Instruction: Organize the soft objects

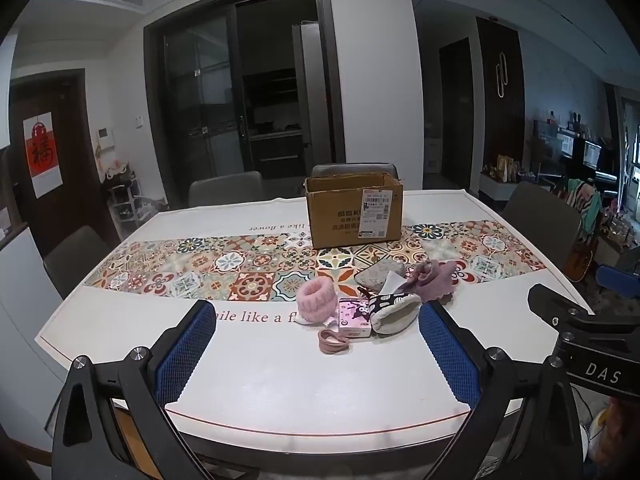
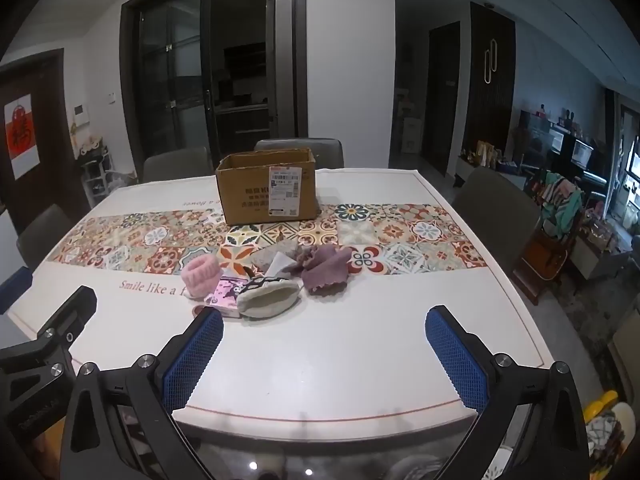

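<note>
Both grippers hover above the table's (image 1: pixel 280 380) near edge, left gripper (image 1: pixel 316 316) and right gripper (image 2: pixel 324 320) each with jaws spread wide, holding nothing. Soft items cluster before the cardboard box (image 1: pixel 354 210): pink cuff (image 1: pixel 316 300), white slipper (image 1: pixel 394 312), mauve cloth (image 1: pixel 434 280), grey pouch (image 1: pixel 378 274). Box stands open beyond them.

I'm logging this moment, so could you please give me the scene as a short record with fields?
surface: table with a patterned runner
container: open cardboard box, upright on the runner, behind the pile
soft items: pink cuff, purple cloth, black-and-white pouch, grey pouch
other items: pink packet, pink band
left hand-held gripper: open, empty
right hand-held gripper: open, empty
contents of box: hidden
</note>
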`<state>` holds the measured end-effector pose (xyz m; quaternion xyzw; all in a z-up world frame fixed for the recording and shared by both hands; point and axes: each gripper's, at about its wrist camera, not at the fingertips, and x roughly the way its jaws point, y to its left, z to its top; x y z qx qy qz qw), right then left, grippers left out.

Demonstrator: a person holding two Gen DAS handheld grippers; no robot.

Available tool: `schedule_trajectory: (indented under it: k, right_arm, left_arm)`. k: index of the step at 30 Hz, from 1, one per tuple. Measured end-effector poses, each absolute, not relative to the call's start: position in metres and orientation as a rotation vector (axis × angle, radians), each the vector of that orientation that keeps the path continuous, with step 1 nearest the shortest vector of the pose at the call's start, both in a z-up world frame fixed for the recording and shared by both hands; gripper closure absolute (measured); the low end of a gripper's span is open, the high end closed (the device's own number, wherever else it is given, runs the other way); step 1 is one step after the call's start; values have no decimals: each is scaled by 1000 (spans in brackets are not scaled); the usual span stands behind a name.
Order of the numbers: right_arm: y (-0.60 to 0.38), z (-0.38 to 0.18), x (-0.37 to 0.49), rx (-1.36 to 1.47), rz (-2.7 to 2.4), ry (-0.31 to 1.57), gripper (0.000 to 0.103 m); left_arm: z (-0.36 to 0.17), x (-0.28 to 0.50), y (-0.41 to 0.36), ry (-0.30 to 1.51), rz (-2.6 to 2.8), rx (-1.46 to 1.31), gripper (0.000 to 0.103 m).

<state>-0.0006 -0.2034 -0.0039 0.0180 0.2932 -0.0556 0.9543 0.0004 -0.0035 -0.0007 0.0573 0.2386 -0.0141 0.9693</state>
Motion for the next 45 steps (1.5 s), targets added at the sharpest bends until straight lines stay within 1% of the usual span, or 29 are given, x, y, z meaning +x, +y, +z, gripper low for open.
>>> schedule_trajectory:
  k: [3,5,45]
  right_arm:
    - [-203,-3,-1,39,-112,593,0]
    - [-203,-2,-2,38,-112,592,0]
    - [-196,0,4,25,-108,599,0]
  left_arm:
    - [0,-1,-7,477,-27,117,0]
    - [13,-6,-2,475,-40,107,0]
    - [2,2,11,474,-33,101,0]
